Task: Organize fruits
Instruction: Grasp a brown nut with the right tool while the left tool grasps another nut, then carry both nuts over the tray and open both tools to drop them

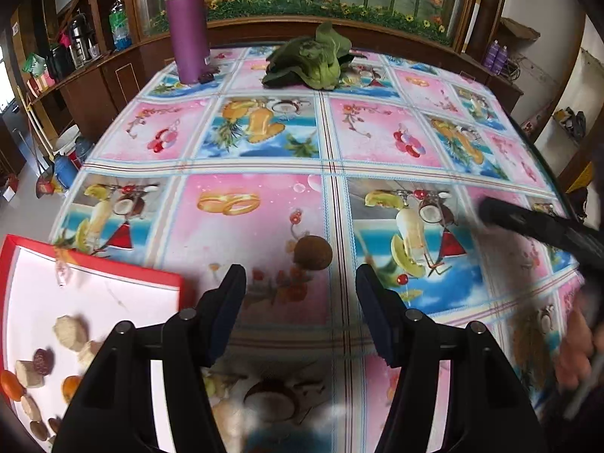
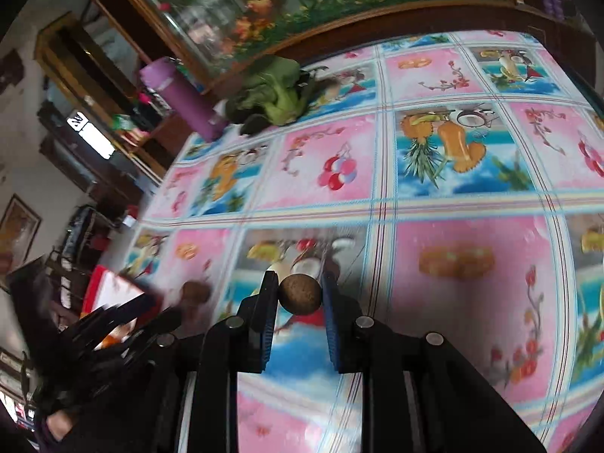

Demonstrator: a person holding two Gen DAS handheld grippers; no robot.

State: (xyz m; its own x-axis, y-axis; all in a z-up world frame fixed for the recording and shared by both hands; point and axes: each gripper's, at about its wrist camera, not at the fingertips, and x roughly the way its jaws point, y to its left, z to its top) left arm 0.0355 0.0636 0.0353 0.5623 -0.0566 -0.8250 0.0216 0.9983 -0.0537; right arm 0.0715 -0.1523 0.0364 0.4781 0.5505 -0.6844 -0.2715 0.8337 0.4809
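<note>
My right tongs (image 2: 300, 294) clench 1 brown fruit (image 2: 301, 294); my left tongs (image 1: 300, 294) gape, another, seemingly alike, (image 1: 313, 252) just ahead.

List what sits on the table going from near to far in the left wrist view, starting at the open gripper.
Left gripper, open → brown round fruit → leafy greens at the far edge.

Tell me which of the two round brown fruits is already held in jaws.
The brown fruit clamped between the jaws of the right gripper. The other brown fruit lies loose on the tablecloth, ahead of the open left gripper, near the red-rimmed tray.
</note>
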